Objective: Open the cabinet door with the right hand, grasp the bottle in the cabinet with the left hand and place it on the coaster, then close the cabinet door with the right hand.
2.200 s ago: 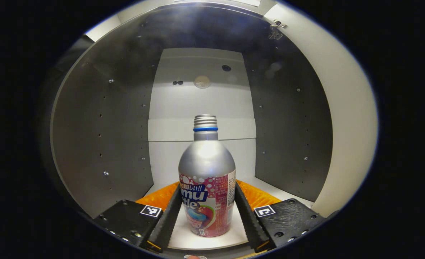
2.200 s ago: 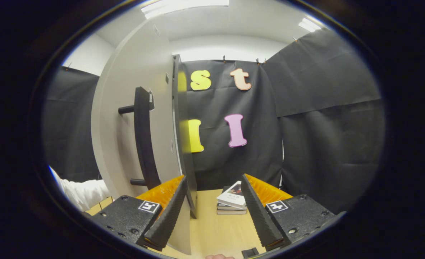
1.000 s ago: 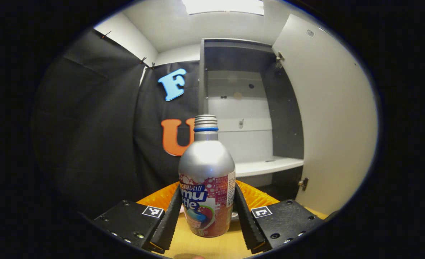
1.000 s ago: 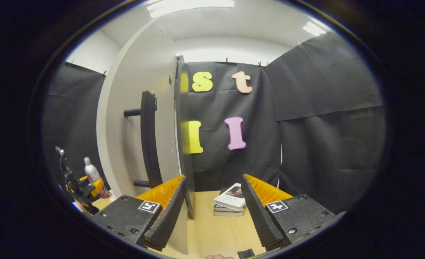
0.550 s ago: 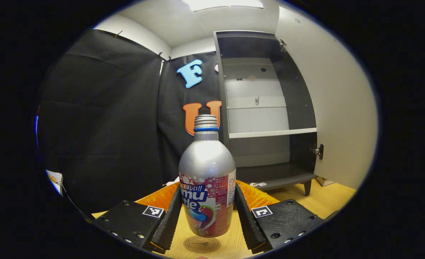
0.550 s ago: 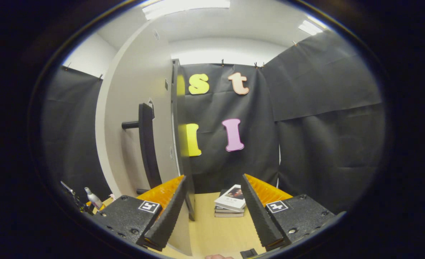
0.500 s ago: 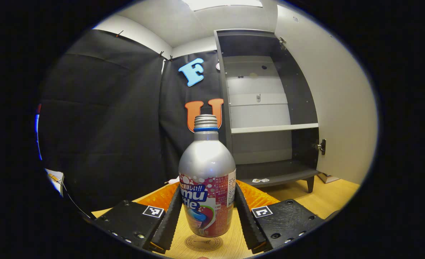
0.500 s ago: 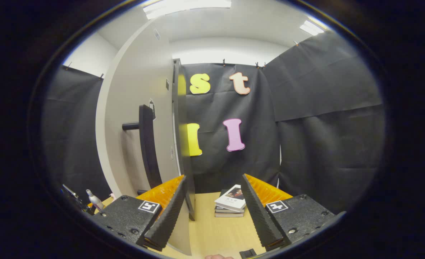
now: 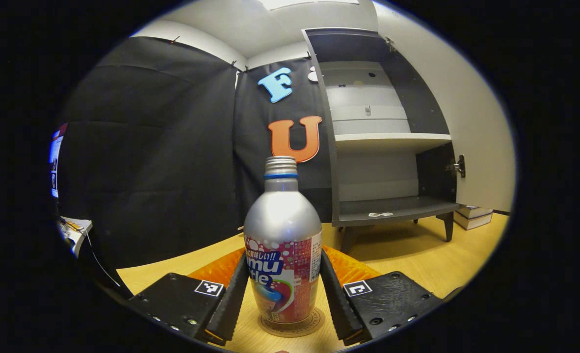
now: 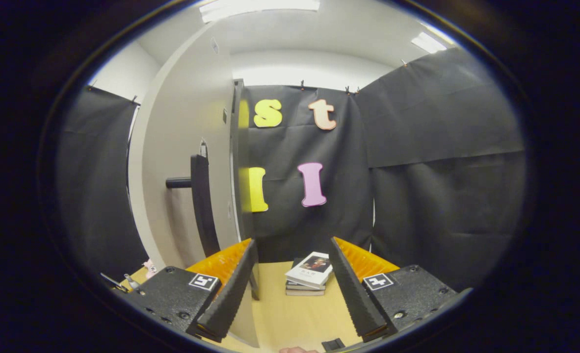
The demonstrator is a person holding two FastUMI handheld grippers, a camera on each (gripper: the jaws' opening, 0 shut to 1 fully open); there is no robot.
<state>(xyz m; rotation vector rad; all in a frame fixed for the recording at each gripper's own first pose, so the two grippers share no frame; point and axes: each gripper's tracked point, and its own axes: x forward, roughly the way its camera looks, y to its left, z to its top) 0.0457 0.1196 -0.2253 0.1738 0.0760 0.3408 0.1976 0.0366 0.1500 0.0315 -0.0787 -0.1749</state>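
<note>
Bottle held upright over the coaster, cabinet door open.

In the left gripper view, the left gripper [image 9: 282, 294] has both fingers pressed against the sides of the bottle [image 9: 282, 255], whose base sits over the round coaster [image 9: 291, 327] on the wooden table [image 9: 408, 255]; contact with it cannot be told. Behind stands the cabinet [image 9: 383, 142], well apart. In the right gripper view, the right gripper [image 10: 290, 284] is spread wide and holds nothing, beside the cabinet door [image 10: 182, 162] and its handle [image 10: 201, 206], with stacked books [image 10: 307, 279] ahead.
</note>
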